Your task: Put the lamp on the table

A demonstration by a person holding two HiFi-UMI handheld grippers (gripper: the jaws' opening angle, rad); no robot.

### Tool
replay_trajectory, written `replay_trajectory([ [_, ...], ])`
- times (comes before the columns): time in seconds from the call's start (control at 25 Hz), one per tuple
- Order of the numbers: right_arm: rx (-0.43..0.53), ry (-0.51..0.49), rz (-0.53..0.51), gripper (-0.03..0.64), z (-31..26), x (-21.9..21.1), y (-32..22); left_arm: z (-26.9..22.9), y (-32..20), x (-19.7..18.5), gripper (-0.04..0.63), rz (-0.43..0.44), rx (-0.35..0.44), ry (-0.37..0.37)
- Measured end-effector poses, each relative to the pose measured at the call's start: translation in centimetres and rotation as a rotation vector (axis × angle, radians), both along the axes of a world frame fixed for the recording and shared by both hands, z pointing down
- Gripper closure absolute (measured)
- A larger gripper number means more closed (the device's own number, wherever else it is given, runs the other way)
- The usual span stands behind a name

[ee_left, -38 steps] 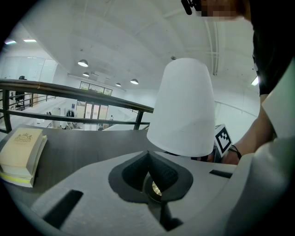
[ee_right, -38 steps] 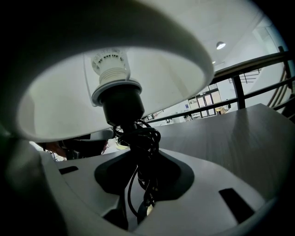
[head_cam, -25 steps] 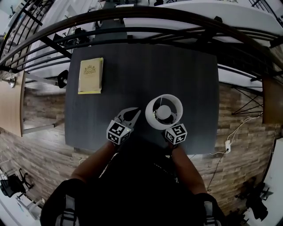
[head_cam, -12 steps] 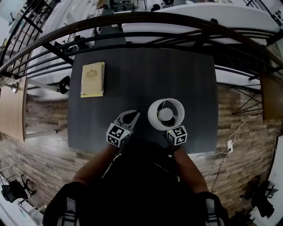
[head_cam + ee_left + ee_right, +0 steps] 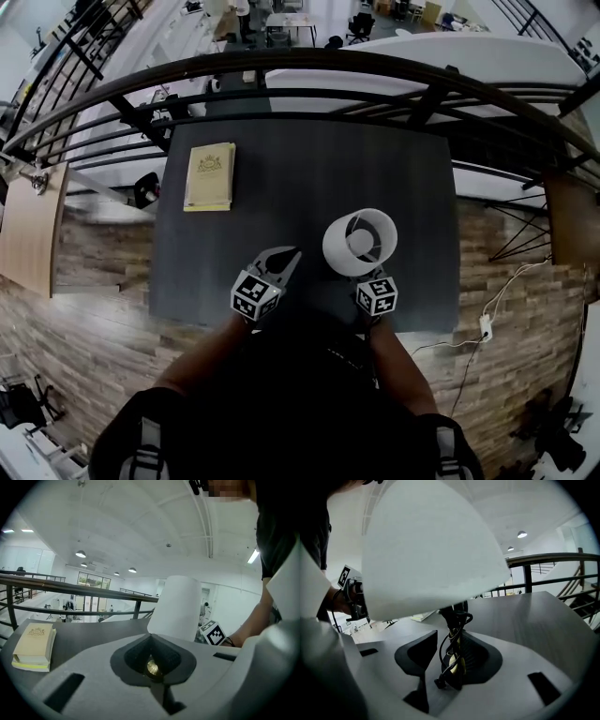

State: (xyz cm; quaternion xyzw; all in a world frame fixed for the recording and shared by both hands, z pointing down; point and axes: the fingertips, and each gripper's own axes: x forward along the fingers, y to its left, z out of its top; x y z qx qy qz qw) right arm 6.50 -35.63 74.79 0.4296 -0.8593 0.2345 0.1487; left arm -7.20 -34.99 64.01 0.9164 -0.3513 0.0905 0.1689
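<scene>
the lamp (image 5: 360, 242) has a white drum shade on a dark stem wound with black cord. it stands upright on the table (image 5: 281, 141), well right of the book (image 5: 210, 175), shade mouth up. the right gripper (image 5: 449, 663) has just been opening its jaws; they stand wide around the stem, not clamping it.
</scene>
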Motion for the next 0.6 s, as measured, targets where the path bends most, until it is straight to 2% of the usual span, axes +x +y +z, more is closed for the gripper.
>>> replay_trajectory([
  [0.32, 0.016, 0.027, 0.028, 0.485, -1.4, 0.2, 4.4, -2.2, 3.8, -1.8, 0.586, -0.004, 0.052, -0.003],
  [0.48, 0.063, 0.038, 0.036, 0.558, -2.9, -0.8, 6.4, -2.8, 6.0, -2.2, 0.586, 0.021, 0.07, 0.014],
  [0.6, 0.094, 0.038, 0.047, 0.585, -4.7, -1.2, 8.3, -3.2, 8.2, -1.7, 0.586, 0.047, 0.075, 0.039],
])
